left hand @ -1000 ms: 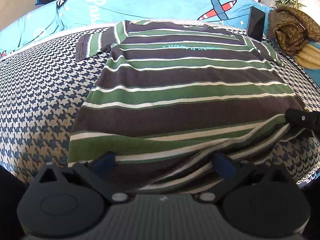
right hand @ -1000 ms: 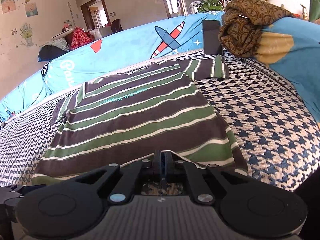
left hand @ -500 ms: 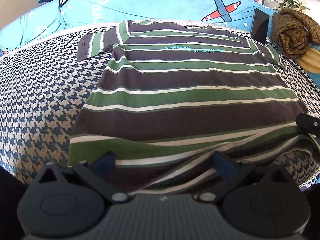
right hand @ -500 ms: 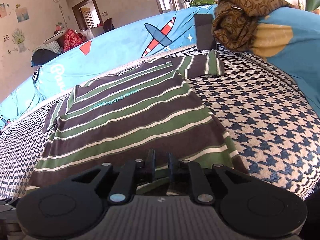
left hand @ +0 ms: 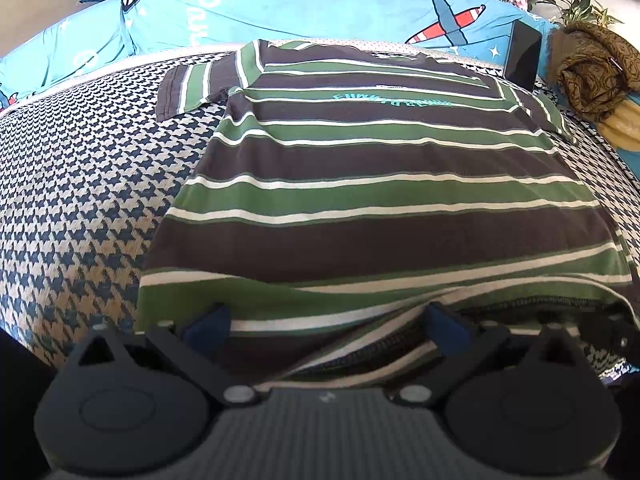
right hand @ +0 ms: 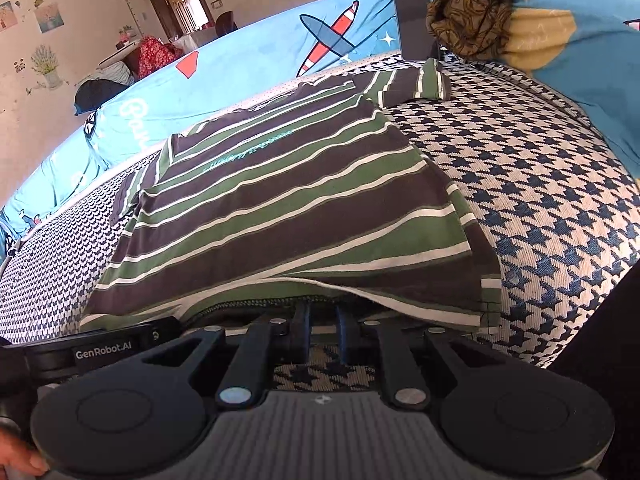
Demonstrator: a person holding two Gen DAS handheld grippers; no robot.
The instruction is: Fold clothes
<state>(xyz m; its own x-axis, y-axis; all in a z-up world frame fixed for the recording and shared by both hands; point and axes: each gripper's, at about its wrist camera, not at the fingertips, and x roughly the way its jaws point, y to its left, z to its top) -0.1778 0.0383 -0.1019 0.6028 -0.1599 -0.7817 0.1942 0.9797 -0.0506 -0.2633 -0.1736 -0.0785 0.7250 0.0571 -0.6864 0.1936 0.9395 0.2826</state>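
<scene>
One striped shirt (left hand: pixel 384 184) is lying flat on the houndstooth bed (left hand: pixel 80 200), collar toward the blue quilt (left hand: pixel 280 4), both sleeves spread out. Two grippers are working at its near hem. The left gripper (left hand: pixel 326 320) is holding its fingers wide apart over the hem, pressing nothing. The right gripper (right hand: pixel 323 320) is reaching under the lifted hem edge, its fingers sitting slightly apart and gripping no cloth. One brown bundle (right hand: pixel 468 12) is resting beside one dark box (right hand: pixel 414 24).
</scene>
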